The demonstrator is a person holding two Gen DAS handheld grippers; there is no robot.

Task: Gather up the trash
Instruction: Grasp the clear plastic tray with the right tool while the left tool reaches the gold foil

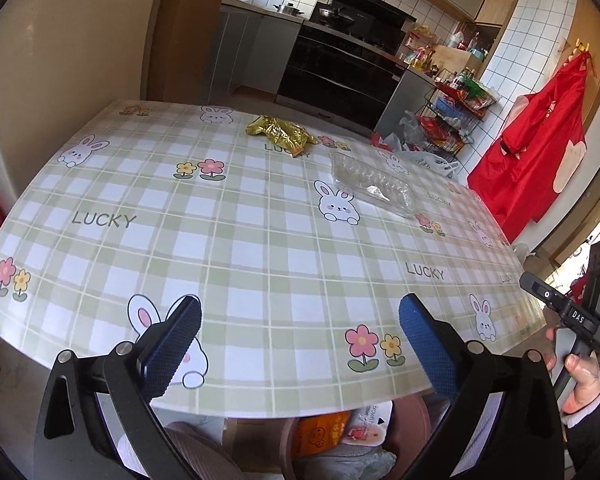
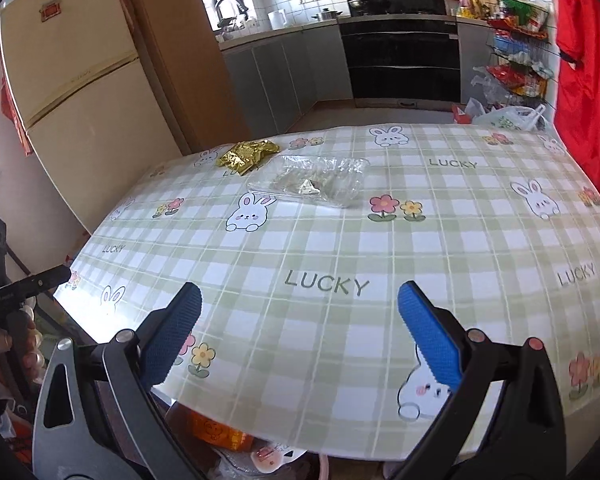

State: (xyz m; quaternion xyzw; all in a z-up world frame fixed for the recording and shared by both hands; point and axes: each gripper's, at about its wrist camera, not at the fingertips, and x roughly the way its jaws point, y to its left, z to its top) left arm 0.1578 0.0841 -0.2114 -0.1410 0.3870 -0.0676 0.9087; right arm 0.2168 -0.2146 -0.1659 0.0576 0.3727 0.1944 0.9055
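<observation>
A crumpled gold foil wrapper (image 1: 281, 132) lies at the far side of the table with the green checked bunny cloth (image 1: 236, 248). A clear plastic tray (image 1: 374, 186) lies to its right, nearer me. Both also show in the right wrist view: the gold wrapper (image 2: 247, 156) and the clear tray (image 2: 316, 184). My left gripper (image 1: 300, 336) is open and empty over the near table edge. My right gripper (image 2: 300, 332) is open and empty over the near edge too. Both are far from the trash.
A bin (image 1: 340, 440) with wrappers in it sits under the near table edge. A fridge (image 2: 76, 92) stands to the left, a wire rack (image 1: 456, 116) with plastic bags and a red apron (image 1: 540, 144) to the right. Kitchen counters lie beyond.
</observation>
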